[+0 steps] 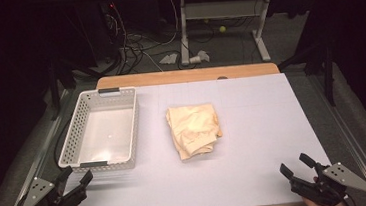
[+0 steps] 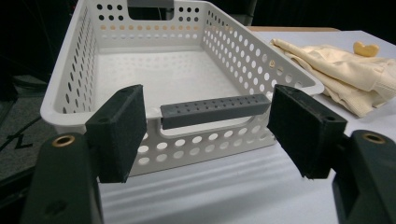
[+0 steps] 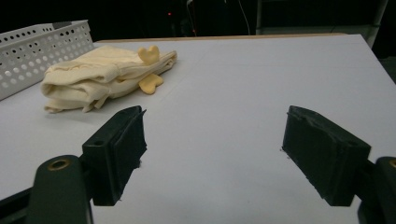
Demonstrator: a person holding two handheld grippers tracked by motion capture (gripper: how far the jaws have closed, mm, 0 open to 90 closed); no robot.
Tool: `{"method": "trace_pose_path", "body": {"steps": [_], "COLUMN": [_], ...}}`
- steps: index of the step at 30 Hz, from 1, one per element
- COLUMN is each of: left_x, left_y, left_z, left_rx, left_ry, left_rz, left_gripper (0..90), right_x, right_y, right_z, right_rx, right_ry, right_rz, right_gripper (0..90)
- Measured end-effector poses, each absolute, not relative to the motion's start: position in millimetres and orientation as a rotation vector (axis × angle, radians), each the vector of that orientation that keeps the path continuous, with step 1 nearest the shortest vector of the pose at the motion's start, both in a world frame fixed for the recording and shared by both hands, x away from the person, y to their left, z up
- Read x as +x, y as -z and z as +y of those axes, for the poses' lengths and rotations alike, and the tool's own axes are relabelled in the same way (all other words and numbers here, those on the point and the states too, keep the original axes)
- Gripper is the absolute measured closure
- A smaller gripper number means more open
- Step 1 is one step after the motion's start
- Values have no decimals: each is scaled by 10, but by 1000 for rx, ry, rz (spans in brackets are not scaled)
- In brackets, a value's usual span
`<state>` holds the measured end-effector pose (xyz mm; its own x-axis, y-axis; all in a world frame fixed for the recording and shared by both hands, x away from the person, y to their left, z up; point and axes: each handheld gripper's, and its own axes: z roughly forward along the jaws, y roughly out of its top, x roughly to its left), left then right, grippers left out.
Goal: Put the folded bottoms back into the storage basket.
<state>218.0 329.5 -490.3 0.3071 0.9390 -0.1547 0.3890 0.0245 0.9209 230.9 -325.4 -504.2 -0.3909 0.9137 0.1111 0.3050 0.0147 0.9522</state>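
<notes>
We see a white table point(image 1: 254, 142) with a wooden edge along its far side, filling the middle of the high view. A white perforated basket point(image 1: 100, 130) sits on it at centre left, with nothing inside. A folded cream cloth point(image 1: 194, 130) lies on it at the centre, just right of the basket.

1. The high view sits above the near edge, looking forward and down over the whole table point(image 1: 254, 142).
2. The left gripper view sits low and close to the basket point(image 2: 187, 70) – facing its near end.
3. The right gripper view skims the tabletop toward the cream cloth point(image 3: 100, 77) – both gripper views catch cloth and basket.
</notes>
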Motion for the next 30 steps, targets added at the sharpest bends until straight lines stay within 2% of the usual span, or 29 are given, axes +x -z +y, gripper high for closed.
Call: {"method": "trace_pose_path", "body": {"steps": [30], "left_x": [2239], "left_y": [4879], "left_z": [3219], "left_rx": [1569], "left_ry": [-675], "left_rz": [1235], "left_gripper": [268], "right_x": [2314], "right_y": [5047], "right_z": [-3244], "right_rx": [1252], "right_ry": [-1396], "right_rz": [1735], "right_gripper": [200]}}
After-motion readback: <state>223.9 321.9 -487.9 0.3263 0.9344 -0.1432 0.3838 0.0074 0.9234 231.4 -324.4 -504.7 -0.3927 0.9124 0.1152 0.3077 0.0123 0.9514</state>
